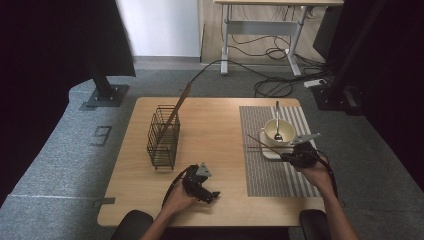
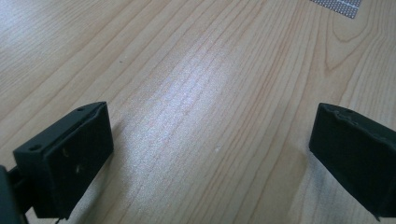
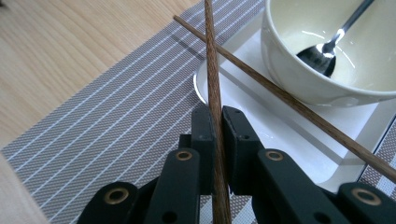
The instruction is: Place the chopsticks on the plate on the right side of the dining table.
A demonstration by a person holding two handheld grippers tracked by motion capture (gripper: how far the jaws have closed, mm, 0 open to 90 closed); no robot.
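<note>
Already the right gripper (image 3: 215, 128) pinches one chopstick (image 3: 212, 70) beside the bowl (image 3: 327, 88), its length pointing toward the rack (image 1: 163, 137); the left gripper (image 2: 210, 154) rests spread.

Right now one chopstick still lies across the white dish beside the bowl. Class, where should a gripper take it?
Grip the second chopstick on the bare end overhanging the striped placemat, coming from above with jaws across the stick. There it sits raised off the mat and clear of the bowl.

One slender brown wooden chopstick (image 3: 214, 70) stands clamped over the striped mat, crossing its twin (image 3: 280, 95) lying across the white plate.
</note>
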